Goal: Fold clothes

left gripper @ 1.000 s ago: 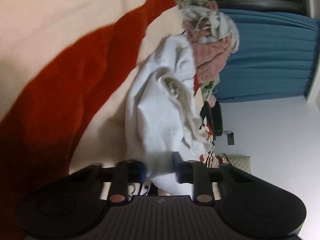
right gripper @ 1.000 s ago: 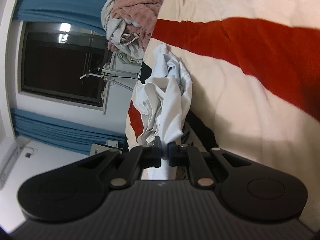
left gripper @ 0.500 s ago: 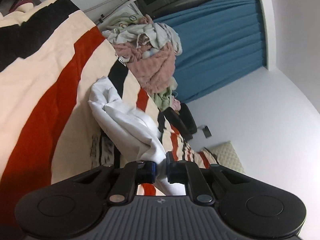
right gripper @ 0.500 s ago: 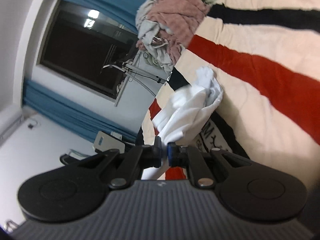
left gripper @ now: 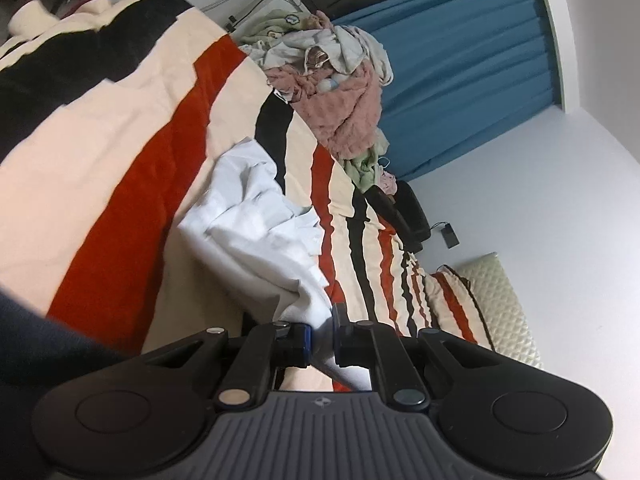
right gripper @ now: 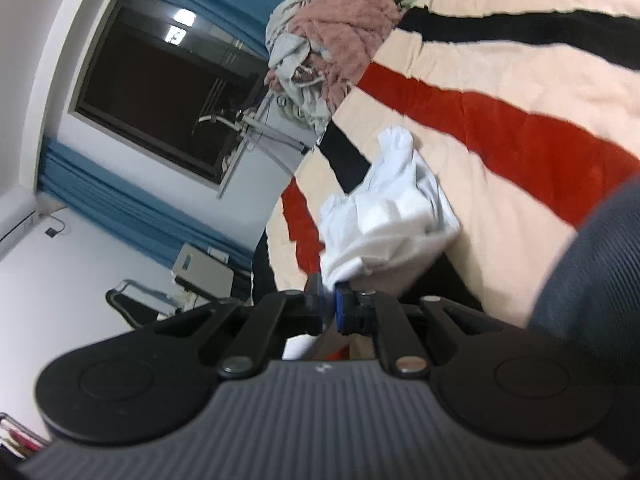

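A crumpled white garment (left gripper: 256, 228) lies partly on the striped blanket and rises toward both grippers. My left gripper (left gripper: 322, 338) is shut on one edge of it. In the right wrist view the same white garment (right gripper: 396, 216) hangs bunched, and my right gripper (right gripper: 329, 304) is shut on another edge. The cloth between the two grips is slack and folded over itself; its shape is hidden in the bunching.
The bed carries a cream, red and black striped blanket (left gripper: 120, 128). A pile of pink, grey and green clothes (left gripper: 340, 108) sits at its far end by blue curtains (left gripper: 460, 64). A pillow (left gripper: 492, 304) lies to the right. A dark sleeve (right gripper: 592, 300) intrudes at right.
My left gripper closed on the white garment, having been open one second ago. Both grippers have lifted and pulled back, raising the garment off the blanket.
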`<state>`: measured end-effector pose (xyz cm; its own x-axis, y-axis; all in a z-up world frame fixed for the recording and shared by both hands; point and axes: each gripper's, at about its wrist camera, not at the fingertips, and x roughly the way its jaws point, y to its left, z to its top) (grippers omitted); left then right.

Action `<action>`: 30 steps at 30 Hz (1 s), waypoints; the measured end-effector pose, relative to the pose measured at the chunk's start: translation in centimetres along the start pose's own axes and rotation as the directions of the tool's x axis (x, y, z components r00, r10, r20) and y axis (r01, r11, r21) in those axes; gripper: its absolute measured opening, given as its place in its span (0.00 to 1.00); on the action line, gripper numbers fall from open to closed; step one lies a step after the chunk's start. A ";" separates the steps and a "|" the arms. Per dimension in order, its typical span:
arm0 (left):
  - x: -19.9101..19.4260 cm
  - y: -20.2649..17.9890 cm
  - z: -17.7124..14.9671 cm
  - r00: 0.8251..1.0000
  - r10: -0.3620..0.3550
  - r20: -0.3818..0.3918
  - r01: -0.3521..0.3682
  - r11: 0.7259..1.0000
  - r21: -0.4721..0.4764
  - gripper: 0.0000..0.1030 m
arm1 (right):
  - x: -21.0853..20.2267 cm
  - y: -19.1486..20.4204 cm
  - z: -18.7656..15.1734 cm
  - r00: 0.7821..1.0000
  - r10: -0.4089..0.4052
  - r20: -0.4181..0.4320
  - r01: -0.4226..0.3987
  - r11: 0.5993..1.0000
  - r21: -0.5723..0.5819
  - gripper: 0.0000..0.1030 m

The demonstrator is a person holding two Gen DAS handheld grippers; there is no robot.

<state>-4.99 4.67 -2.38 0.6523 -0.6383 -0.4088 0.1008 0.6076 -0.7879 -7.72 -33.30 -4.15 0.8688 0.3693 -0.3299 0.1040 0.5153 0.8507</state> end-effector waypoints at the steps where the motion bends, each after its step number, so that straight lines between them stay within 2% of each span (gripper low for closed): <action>1: 0.8 -0.6 0.9 1.000 0.002 0.004 -0.002 1.000 0.008 0.10 | 0.6 0.2 0.5 1.000 -0.009 0.009 0.009 1.000 0.003 0.09; 6: 6.5 -3.5 6.9 0.999 0.017 0.027 -0.018 0.999 0.044 0.10 | 6.6 0.3 4.3 0.999 -0.031 0.029 0.030 0.999 0.032 0.09; 10: 13.5 -4.3 12.1 0.996 0.086 0.016 -0.088 0.992 0.093 0.10 | 12.4 -0.7 7.2 0.999 -0.046 0.023 0.044 0.997 0.070 0.09; 12: 17.3 -3.5 14.4 0.992 0.123 0.007 -0.123 0.986 0.112 0.10 | 15.3 -1.2 8.6 0.998 -0.054 0.020 0.052 0.995 0.089 0.09; 15: 20.9 -0.9 16.5 0.987 0.157 -0.018 -0.155 0.985 0.076 0.11 | 19.6 -2.0 10.8 0.998 -0.065 0.015 0.063 0.991 0.118 0.09; 18: 23.2 1.3 17.3 0.986 0.166 -0.014 -0.163 0.980 0.112 0.11 | 24.0 -2.7 12.9 0.997 -0.076 0.010 0.074 0.986 0.147 0.09; 21: 25.3 3.2 17.5 0.982 0.186 -0.025 -0.182 0.977 0.113 0.11 | 25.0 -4.7 13.4 0.988 -0.149 0.039 0.143 0.982 0.124 0.09; 25: 27.9 4.7 17.8 0.982 0.185 -0.044 -0.177 0.974 0.142 0.11 | 25.9 -5.8 14.6 0.988 -0.147 0.038 0.141 0.982 0.126 0.09; 28: 28.7 4.7 17.7 0.980 0.193 -0.049 -0.180 0.964 0.197 0.11 | 26.7 -5.0 14.3 0.989 -0.145 0.012 0.144 0.988 0.052 0.11; 30: 28.4 4.4 17.6 0.984 0.173 -0.034 -0.160 0.959 0.234 0.12 | 26.9 -4.2 14.0 0.989 -0.148 0.003 0.148 0.989 -0.010 0.11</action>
<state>27.20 -2.52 -9.33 0.6342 -0.5394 -0.5539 0.1682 0.7955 -0.5821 21.95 -36.34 -10.88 0.8452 0.2866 -0.4510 0.2269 0.5717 0.7885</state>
